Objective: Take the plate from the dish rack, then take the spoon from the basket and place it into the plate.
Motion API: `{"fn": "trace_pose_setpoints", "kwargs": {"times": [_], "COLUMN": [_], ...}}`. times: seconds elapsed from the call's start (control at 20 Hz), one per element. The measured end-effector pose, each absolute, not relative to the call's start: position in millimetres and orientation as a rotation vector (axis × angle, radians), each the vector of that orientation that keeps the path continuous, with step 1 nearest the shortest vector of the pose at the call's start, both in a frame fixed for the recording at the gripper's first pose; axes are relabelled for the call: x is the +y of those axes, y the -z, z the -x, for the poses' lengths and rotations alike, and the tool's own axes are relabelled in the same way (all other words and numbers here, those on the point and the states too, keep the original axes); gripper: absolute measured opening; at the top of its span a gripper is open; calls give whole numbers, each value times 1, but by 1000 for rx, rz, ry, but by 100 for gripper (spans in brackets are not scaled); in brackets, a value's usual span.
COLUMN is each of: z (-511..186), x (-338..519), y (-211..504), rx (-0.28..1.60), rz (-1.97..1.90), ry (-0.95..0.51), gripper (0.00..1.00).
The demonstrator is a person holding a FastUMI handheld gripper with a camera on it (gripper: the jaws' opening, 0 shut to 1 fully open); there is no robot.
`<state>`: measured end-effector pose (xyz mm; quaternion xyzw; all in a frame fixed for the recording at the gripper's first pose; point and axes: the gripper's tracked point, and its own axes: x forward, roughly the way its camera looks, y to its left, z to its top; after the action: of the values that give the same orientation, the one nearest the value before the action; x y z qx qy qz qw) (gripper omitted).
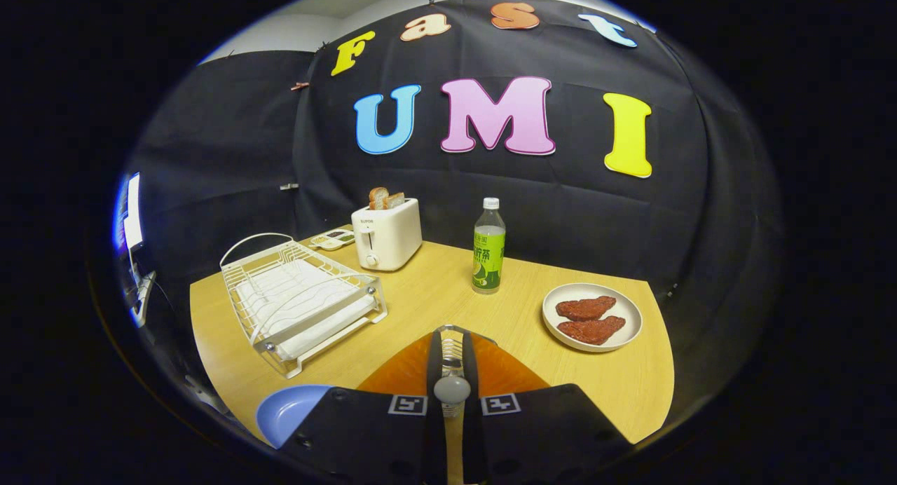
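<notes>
The tongs (452, 335) are being kept clenched on a slim, shiny metal spoon (452, 362), which is being pressed from both sides by the two fingers. The spoon's long axis is being held in line with the fingers, pointing straight ahead and away from the hand; which end is leading cannot be told. Directly beneath, a glossy orange-brown container (506, 373), probably the basket, is being hovered over. Just beside the fingers on the left, a round light-blue plate (286, 409) is lying flat on the pale wooden worktop (434, 296), while the white wire dish rack (301, 299) beyond it is standing without a plate. The plate step is therefore being judged done and the spoon as being lifted out; carrying it leftward and setting it into the blue plate is being left to do.
</notes>
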<state>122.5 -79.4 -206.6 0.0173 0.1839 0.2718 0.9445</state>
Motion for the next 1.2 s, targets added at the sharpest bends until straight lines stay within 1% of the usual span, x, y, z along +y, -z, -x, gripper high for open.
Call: {"fn": "trace_pose_setpoints", "kwargs": {"times": [0.25,0.45,0.6,0.75,1.0,1.2], "z": [-92,-61,-42,-11,-2,2], "x": [-82,-67,-50,-30,-7,3], "y": [160,146,156,174,198,235], "rx": [327,350,375,443,448,501], "rz": [-47,-84,-76,-61,-38,17], "ry": [-626,-699,-741,-835,-905,-925], "gripper": [13,13,13,13,13,13]}}
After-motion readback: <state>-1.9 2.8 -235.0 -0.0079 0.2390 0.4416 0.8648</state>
